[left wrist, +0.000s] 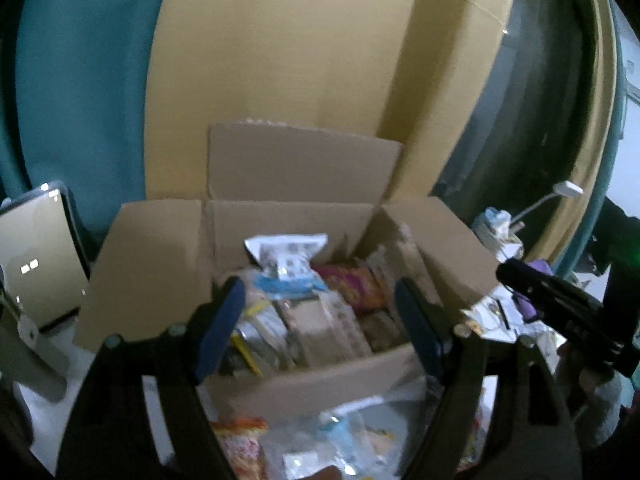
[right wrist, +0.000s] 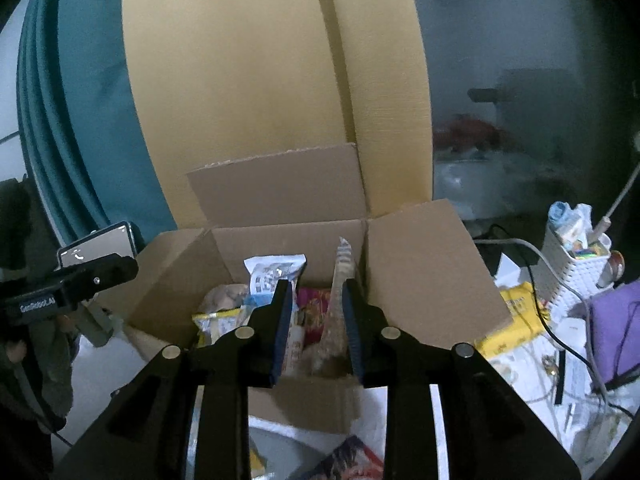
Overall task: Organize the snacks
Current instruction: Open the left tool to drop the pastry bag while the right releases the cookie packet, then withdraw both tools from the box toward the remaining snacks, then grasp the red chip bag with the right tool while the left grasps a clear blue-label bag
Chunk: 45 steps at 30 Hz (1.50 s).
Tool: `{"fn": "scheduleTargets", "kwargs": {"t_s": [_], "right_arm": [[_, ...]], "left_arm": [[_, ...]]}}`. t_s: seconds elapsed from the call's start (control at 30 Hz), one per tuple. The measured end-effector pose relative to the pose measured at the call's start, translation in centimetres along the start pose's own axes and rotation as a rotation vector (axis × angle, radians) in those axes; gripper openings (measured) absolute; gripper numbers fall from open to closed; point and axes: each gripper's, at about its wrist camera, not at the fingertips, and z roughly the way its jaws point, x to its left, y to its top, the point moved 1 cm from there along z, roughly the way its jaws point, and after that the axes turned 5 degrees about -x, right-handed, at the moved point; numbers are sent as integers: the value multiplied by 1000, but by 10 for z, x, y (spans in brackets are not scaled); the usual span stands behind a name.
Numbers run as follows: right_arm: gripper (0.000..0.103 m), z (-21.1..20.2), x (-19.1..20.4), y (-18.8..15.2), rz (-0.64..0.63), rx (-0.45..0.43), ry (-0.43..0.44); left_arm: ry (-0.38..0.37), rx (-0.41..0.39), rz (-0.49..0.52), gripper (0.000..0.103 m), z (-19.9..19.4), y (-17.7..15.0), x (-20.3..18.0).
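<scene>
An open cardboard box holds several snack packets, among them a white and blue packet standing at the back and a magenta packet. My left gripper is open and empty, just above the box's near side. Loose packets lie on the table in front of the box. In the right wrist view the same box is ahead. My right gripper is partly open; a thin tan packet stands upright against its right finger, over the box.
A tall cardboard sheet and teal cloth stand behind the box. A phone on a stand is at the left. A white basket, a yellow packet, cables and a purple item crowd the right.
</scene>
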Motion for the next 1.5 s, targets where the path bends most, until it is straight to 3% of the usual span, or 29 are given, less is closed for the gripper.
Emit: {"fn": "scheduleTargets", "kwargs": {"t_s": [0.3,0.5,0.67,0.87,1.1,1.27,1.5], "right_arm": [[30,-37,2,-26,5,32,-21],[40,-50,-3,-50,34,59,-46],[60,-52,-8,-74,66,99,-60],[67,-48,-12,-114,91,180,-57],[75,-44,-22,-161,154,269,-64],[77,-42,-27,-178,200,304,-61],[78,-28,-16,-190,202,353,-46]], "left_arm": [[-45,31,28,79,-22,-40,-21],[-51,78,29,79,-24,-69,-24],[-45,131,22,79,-20,-96,-17],[-26,214,19,79,-7,-126,-2],[-34,235,32,79,11,-133,3],[-79,239,65,79,30,-126,-2],[-141,364,3,79,47,-141,2]]}}
